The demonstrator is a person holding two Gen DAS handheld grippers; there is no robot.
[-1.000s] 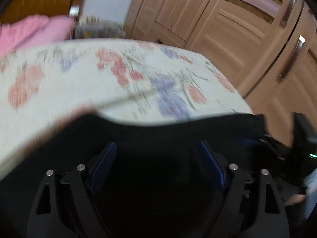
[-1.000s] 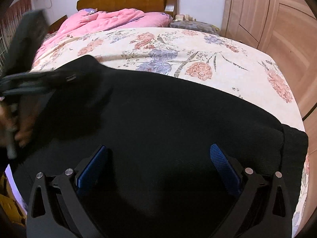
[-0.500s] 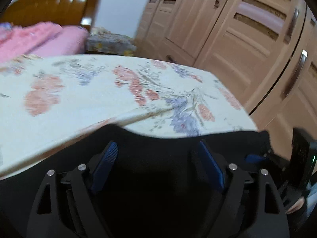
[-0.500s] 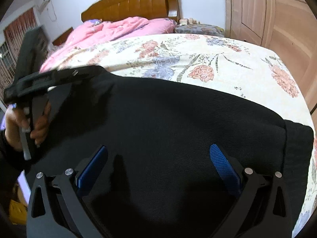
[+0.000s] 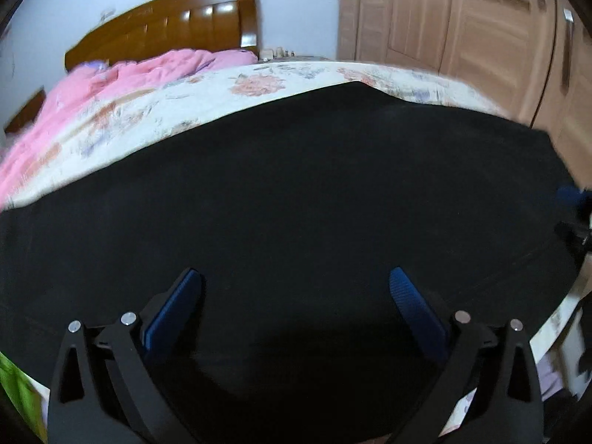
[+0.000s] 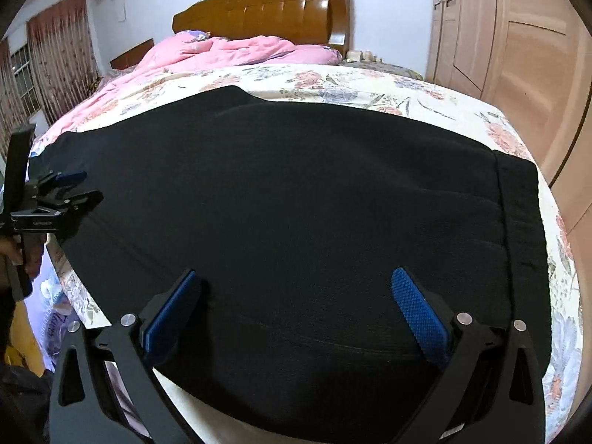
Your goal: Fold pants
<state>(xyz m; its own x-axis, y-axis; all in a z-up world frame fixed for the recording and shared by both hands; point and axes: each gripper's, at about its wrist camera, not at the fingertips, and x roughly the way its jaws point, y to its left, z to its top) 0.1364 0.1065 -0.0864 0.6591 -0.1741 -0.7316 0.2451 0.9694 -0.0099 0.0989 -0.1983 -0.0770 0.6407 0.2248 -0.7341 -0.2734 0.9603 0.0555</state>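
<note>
Lying flat, black pants (image 6: 296, 199) cover the floral bed (image 6: 370, 85)

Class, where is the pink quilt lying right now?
The pink quilt lies bunched at the bed's far end, against the wooden headboard, beyond the black pants.

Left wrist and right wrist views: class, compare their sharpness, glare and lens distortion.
Left wrist view: motion-blurred, smearing the floral sheet and wardrobe doors; glare patches on the headboard. Right wrist view: sharp, the weave of the black pants visible. Both: fisheye bending at the edges, dark corners.
</note>
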